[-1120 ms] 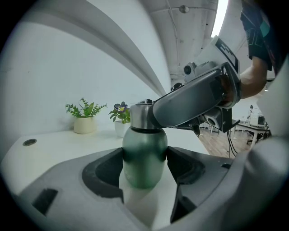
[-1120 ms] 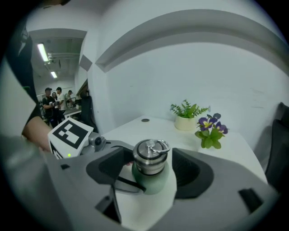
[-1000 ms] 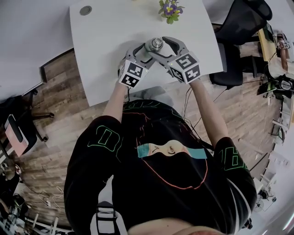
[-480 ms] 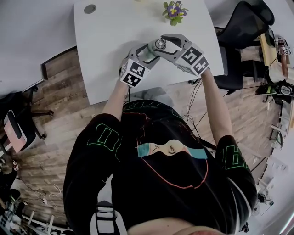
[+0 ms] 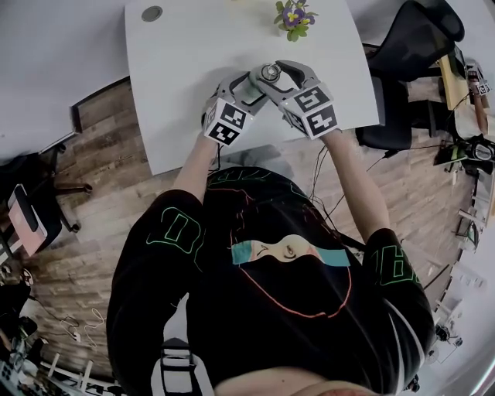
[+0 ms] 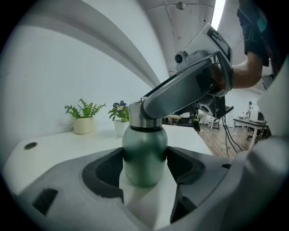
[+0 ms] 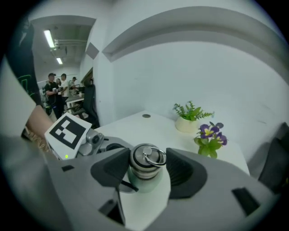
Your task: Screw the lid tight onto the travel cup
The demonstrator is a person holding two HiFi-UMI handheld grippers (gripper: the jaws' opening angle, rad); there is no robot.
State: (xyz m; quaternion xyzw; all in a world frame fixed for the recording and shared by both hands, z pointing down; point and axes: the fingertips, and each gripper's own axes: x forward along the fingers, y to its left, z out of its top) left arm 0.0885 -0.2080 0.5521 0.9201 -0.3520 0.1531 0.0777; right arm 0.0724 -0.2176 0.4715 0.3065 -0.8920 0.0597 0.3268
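Observation:
A green metal travel cup stands upright on the white table. My left gripper is shut on its body, both dark pads against the sides. The steel lid, with a ring on top, sits on the cup's neck. My right gripper reaches over from the right with the lid between its jaws. The jaws are closing; the left pad is at the lid and a small gap shows at the right pad. In the head view, both grippers meet at the cup near the table's front edge.
A purple flower pot and a green plant in a white pot stand at the back of the table. A cable grommet sits at the far left. A black office chair is to the right. People stand far off.
The right gripper swung out to the right around the lid and came back, with its jaws drawn closer to the lid. The left gripper keeps its hold on the cup.

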